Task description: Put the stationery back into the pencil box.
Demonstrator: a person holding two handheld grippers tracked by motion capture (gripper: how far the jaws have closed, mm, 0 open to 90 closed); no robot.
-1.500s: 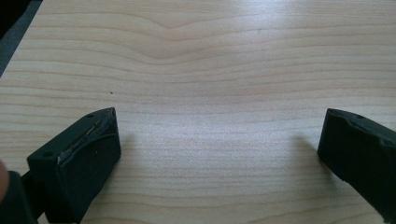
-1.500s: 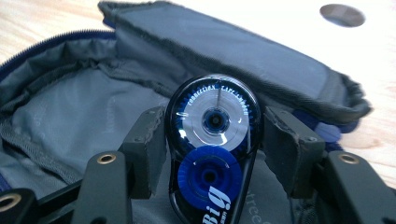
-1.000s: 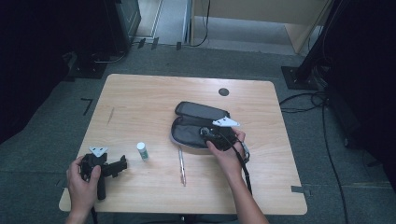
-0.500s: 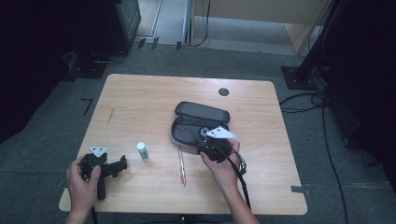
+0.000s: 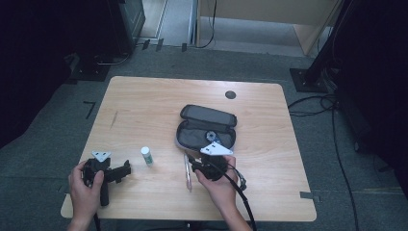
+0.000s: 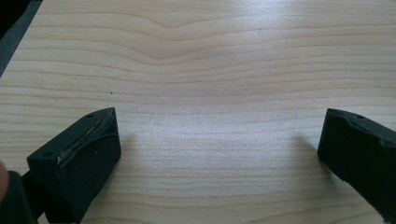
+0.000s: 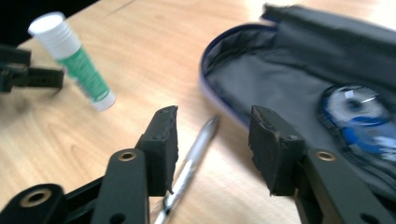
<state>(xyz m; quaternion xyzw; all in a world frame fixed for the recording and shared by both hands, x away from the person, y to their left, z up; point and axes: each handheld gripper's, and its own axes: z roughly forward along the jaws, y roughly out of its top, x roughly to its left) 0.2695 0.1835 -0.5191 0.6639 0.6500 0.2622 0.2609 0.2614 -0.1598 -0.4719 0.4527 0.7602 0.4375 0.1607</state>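
- The right gripper (image 5: pixel 198 165) has been carried away from the open pencil case (image 5: pixel 207 129) since a second ago, when it was held over the case's interior; it is now seen at the case's near edge, above the pen (image 5: pixel 187 169).
- Its jaws have just been closing and are held partly open; in the right gripper view the pen (image 7: pixel 189 167) is framed between them, close to the left jaw, and whether it is touched cannot be told.
- Beyond the right jaw, a blue-and-white tape dispenser (image 7: pixel 357 114) is seen lying inside the case (image 7: pixel 261 79).
- Beyond the left jaw, a glue stick (image 7: pixel 72 59) is seen standing on the table (image 7: pixel 140 60).
- The left gripper (image 5: pixel 126 169) is unchanged from the earlier frames: it is held low at the table's near left, jaws spread wide over bare wood (image 6: pixel 210 93), nothing between them.
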